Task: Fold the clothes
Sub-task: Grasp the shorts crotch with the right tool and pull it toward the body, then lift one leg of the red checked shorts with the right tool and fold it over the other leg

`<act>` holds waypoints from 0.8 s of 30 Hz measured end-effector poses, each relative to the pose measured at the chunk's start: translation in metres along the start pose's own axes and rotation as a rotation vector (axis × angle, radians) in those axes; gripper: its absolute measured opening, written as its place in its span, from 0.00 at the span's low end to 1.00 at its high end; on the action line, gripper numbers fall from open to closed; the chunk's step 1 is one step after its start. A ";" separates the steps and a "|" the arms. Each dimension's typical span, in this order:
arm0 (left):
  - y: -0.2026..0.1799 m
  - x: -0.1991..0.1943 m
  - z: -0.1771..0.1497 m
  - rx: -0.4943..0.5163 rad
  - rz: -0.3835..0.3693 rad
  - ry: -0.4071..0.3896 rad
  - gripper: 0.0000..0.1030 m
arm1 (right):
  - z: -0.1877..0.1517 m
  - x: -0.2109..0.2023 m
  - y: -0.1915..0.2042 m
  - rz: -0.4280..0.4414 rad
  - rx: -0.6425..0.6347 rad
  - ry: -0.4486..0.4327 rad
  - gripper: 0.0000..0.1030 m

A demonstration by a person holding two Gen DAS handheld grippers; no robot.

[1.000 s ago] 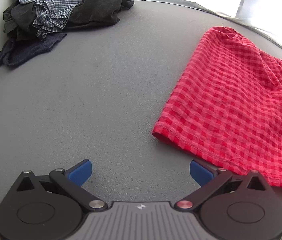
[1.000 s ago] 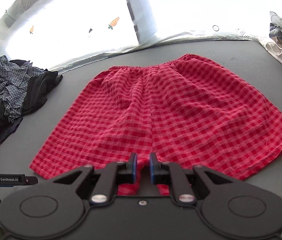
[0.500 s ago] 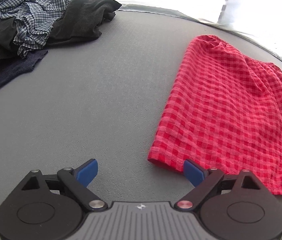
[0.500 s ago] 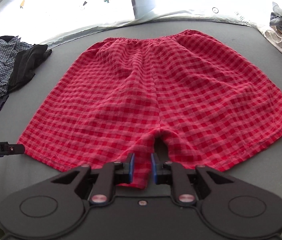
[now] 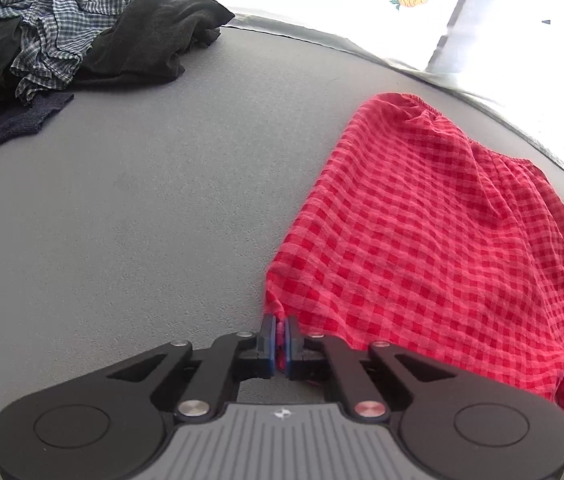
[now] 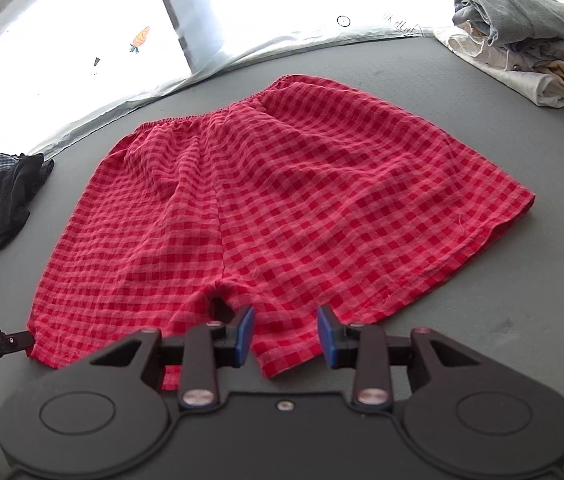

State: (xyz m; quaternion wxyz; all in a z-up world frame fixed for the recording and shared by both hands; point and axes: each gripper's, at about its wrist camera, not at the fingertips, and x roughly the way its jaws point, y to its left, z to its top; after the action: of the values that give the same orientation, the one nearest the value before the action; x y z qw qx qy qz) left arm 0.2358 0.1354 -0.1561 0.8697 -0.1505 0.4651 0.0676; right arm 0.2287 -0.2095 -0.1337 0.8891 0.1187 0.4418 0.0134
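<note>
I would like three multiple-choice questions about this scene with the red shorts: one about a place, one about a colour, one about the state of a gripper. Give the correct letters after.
1. Where does the left gripper hold the red checked shorts?
A. waistband
B. hem corner of one leg
C. crotch

2. What colour are the pads of the right gripper?
A. blue
B. green
C. yellow

3. How is the right gripper?
A. shut on the shorts
B. open, the hem between its fingers
C. holding a grey shirt

Answers: 1 B, red cloth is pinched at the leg's near corner in the left wrist view. 2 A, both pads show blue. 3 B, a wide gap shows between the pads, over the hem.
</note>
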 end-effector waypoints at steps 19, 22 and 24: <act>-0.176 0.009 -0.033 0.167 -0.403 0.160 0.13 | 0.030 -0.010 -0.102 0.048 0.071 0.017 0.35; -0.161 0.001 -0.028 0.081 -0.386 0.131 0.29 | 0.038 -0.004 -0.110 0.113 0.110 0.034 0.39; -0.151 -0.006 -0.024 0.037 -0.361 0.093 0.36 | 0.044 0.003 -0.109 0.188 0.127 0.047 0.43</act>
State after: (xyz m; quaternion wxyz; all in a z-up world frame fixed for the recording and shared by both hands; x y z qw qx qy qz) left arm 0.2524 -0.0147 -0.1331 0.8478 -0.2186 0.4715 -0.1052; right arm 0.2567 -0.3239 -0.1347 0.8639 0.2156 0.4496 0.0716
